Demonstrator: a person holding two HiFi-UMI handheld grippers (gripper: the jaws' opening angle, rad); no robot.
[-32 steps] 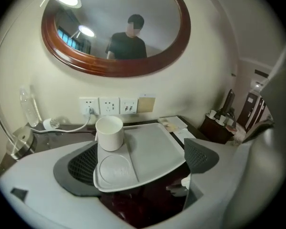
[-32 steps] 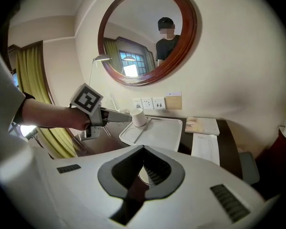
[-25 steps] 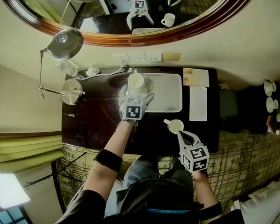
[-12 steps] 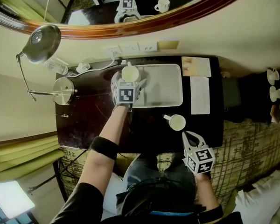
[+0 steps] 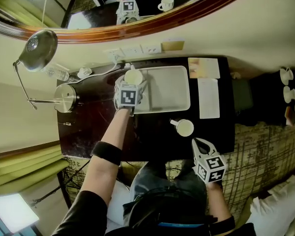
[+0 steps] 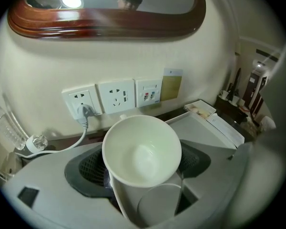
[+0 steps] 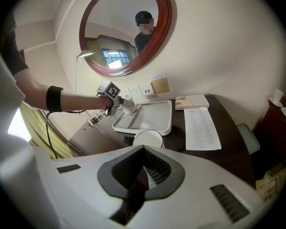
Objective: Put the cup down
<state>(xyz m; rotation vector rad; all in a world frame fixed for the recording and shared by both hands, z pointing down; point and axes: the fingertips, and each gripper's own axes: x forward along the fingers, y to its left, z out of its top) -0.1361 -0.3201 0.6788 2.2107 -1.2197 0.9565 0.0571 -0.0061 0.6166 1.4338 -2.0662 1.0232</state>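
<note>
Nearest the person: right gripper (image 5: 195,142) over the near edge of the dark table (image 5: 96,127). Jaws pressed together, nothing between them. A second ago its tips were right beside the second cup (image 5: 185,128). Now there is a small gap, and the gripper sits a little back toward the person. Second cup upright on the table, same spot, just short of the tray.

Mid-table: left gripper (image 5: 132,84), arm stretched forward. It has closed in on the cup (image 6: 142,151); its marker cube now sits nearer the cup than a second ago. Jaws have just been narrowing, with the cup between them. The pads now lie against the cup's sides, still fairly wide apart. Cup mouth faces up toward the left gripper view; inside is empty.

Cup position: at the left rim of the white tray (image 5: 169,90), near its far corner, much as before. Cannot tell whether its base rests on the tray.

Right of the tray: printed sheets (image 5: 208,98), unmoved.

Far: wall sockets (image 6: 115,98), one with a plug (image 6: 86,112) in it. Lamp (image 5: 35,44) to the left. Wood-framed mirror (image 5: 152,21) above.
</note>
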